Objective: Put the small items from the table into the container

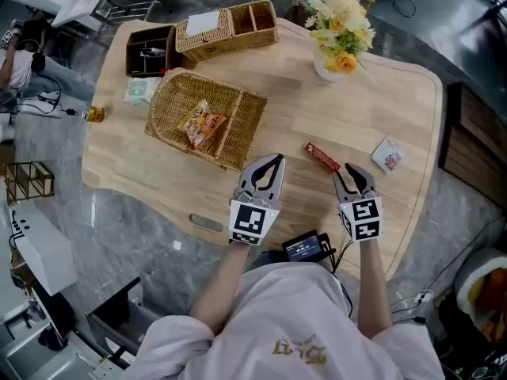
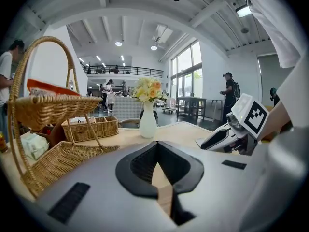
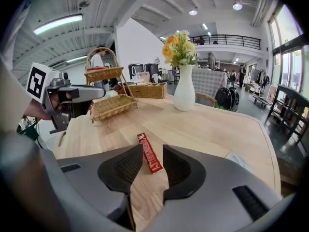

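The red bar [image 1: 322, 157] lies flat on the tabletop [image 1: 317, 101]. In the head view its long axis runs from 10 o'clock to 4 o'clock. Its 4 o'clock end sits just at the tips of your right hand-held gripper [image 1: 348, 170]. In the right gripper view the bar's near end shows in the gap between the jaws. The jaws stand spread and neither pad presses on the bar.

Your right hand-held gripper points toward 12 o'clock and tips down at the tabletop. Your right forearm [image 1: 372, 279] comes straight in from 6 o'clock.

Your left hand-held gripper [image 1: 276, 161] lies well to the 9 o'clock side of the right one. It points toward 12 to 1 o'clock and lies flatter than the right one. Its jaw tips are pressed together with nothing between them. Your left forearm [image 1: 222, 279] slants in from 7 o'clock.

The basket [image 1: 170, 93] stands at 10 o'clock from the left hand-held gripper, with a snack packet [image 1: 204, 123] already in it. A white packet [image 1: 387, 155] lies flat at 2 o'clock from the right hand-held gripper, near it but apart from the bar.
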`<state>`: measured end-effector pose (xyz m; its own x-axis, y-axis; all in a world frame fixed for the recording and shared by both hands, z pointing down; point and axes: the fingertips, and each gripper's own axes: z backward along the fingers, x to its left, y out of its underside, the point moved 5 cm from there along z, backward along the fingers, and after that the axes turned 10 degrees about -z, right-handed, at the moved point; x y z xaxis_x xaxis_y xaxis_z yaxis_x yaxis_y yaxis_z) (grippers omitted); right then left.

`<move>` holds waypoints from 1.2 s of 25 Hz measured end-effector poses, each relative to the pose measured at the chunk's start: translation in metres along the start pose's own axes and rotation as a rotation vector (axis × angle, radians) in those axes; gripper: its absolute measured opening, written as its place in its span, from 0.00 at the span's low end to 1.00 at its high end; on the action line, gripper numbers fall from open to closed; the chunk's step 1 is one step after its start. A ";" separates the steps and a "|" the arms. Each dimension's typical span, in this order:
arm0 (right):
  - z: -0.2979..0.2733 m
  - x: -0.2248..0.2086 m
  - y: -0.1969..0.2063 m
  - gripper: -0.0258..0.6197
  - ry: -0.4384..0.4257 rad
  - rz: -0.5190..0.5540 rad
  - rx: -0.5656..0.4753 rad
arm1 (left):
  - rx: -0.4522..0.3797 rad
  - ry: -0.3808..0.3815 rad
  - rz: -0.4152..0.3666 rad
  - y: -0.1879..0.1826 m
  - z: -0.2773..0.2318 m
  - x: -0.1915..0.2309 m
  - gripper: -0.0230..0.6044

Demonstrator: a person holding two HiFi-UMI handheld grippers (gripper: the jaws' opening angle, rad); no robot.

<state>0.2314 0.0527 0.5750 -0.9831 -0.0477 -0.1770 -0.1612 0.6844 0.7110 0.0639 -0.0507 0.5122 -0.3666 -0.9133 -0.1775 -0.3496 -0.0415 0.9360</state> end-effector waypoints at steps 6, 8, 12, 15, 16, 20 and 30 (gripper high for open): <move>-0.023 -0.008 0.012 0.26 -0.019 0.018 0.064 | 0.023 0.018 0.012 0.010 -0.011 -0.002 0.04; -0.029 -0.009 0.015 0.27 -0.024 0.022 0.079 | 0.030 0.028 0.012 0.013 -0.013 -0.004 0.04; -0.038 -0.009 0.024 0.28 -0.038 0.050 0.118 | 0.042 0.037 0.015 0.017 -0.018 -0.006 0.04; -0.045 -0.008 0.028 0.28 -0.036 0.067 0.150 | 0.053 0.033 0.018 0.020 -0.021 -0.003 0.04; -0.046 -0.008 0.031 0.28 -0.033 0.076 0.158 | 0.058 0.030 0.019 0.021 -0.021 -0.002 0.04; -0.047 -0.006 0.035 0.28 -0.031 0.109 0.162 | 0.073 0.011 0.028 0.021 -0.019 0.001 0.04; -0.045 -0.007 0.031 0.23 -0.060 0.149 0.141 | 0.086 -0.001 -0.006 0.003 -0.020 -0.001 0.04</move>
<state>0.2298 0.0418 0.6288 -0.9876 0.1018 -0.1199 0.0035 0.7761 0.6305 0.0802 -0.0574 0.5216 -0.3651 -0.9128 -0.1832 -0.4245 -0.0119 0.9054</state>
